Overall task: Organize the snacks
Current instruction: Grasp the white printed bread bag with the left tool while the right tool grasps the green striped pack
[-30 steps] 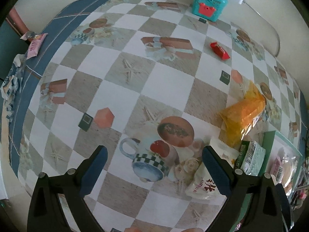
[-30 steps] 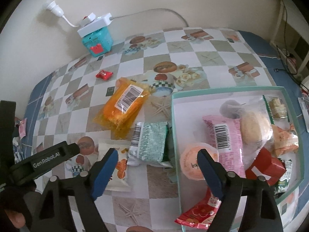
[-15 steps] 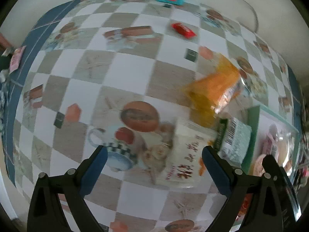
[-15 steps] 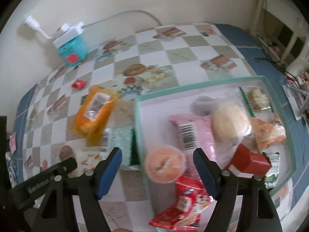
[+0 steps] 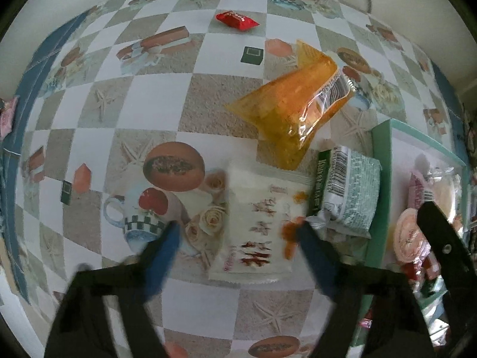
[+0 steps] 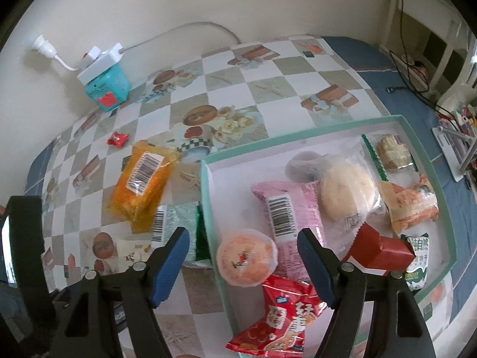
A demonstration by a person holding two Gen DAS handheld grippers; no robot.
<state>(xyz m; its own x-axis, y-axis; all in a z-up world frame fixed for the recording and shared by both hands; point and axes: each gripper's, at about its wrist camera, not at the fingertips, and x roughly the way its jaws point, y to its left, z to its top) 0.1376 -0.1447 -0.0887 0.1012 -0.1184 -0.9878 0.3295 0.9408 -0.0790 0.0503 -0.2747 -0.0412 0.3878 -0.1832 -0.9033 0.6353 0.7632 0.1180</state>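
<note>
My left gripper (image 5: 238,238) points straight down over a white snack packet (image 5: 259,223) with red writing. Its jaws are closing with the packet between them, and the pads (image 5: 167,244) do not press on it. Beside the packet lie a green-and-white packet (image 5: 348,194) and an orange bag (image 5: 295,104). A small red candy (image 5: 237,19) lies farther back. My right gripper (image 6: 243,256) hovers over the left end of the teal tray (image 6: 298,134), above a round orange snack (image 6: 246,256). Its jaws are closing slowly and hold nothing.
The tray holds several snacks: a pink packet (image 6: 286,208), a pale bun (image 6: 347,191), a red box (image 6: 378,247) and a red bag (image 6: 283,319). A teal box (image 6: 105,89) with a white power strip stands by the wall. The checkered cloth covers the table.
My left gripper has moved across the table until the white packet sits between its fingers, and its jaws have narrowed. The right gripper has shifted a little over the tray and narrowed slightly.
</note>
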